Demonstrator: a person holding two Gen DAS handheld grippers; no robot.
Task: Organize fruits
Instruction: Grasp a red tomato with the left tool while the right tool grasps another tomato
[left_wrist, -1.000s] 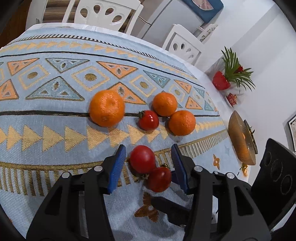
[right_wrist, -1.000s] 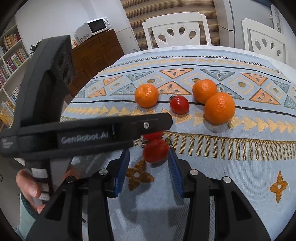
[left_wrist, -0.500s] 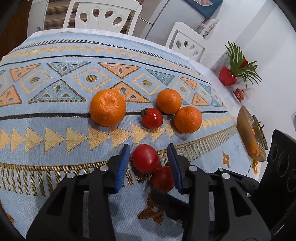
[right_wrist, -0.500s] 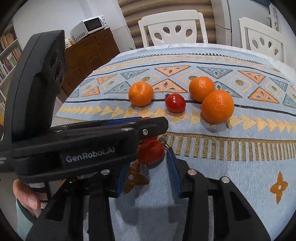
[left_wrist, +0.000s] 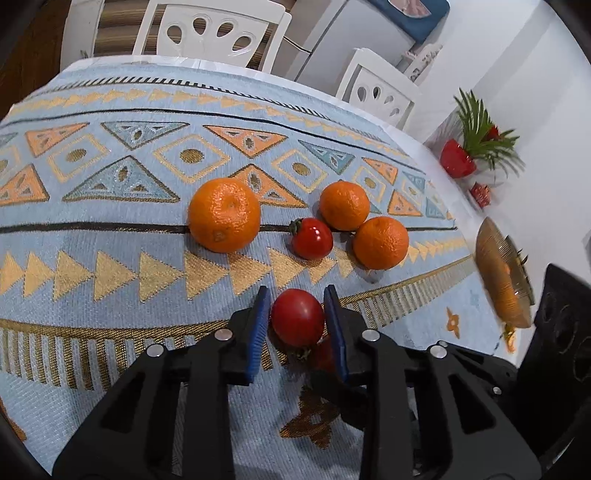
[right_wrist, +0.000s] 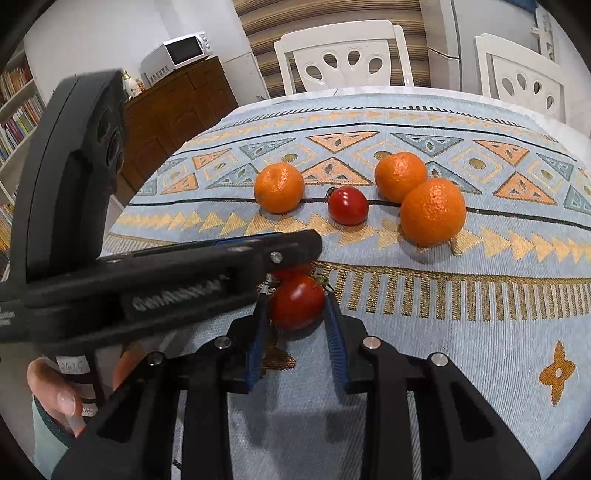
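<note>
Left wrist view takes in the counter (left_wrist: 92, 280) under its blue patterned cloth, with white chairs (left_wrist: 214, 29) at the far edge and a gold bowl (left_wrist: 502, 273) at the right. Three oranges lie mid-cloth: the largest orange (left_wrist: 224, 215) to the left, then a pair touching each other at the right (left_wrist: 344, 205) (left_wrist: 381, 242). A lone tomato (left_wrist: 312, 238) sits between the large orange and the pair. The left gripper (left_wrist: 297, 317) has its jaws closed against both sides of a near tomato (left_wrist: 297, 317). From the right wrist view, the right gripper (right_wrist: 297, 325) has its jaws flanking a second tomato (right_wrist: 297, 301) (left pad touching, right pad just beside, so I cannot tell if it is gripped). This tomato lies just near of the first, mostly hidden there by the left gripper's body.
</note>
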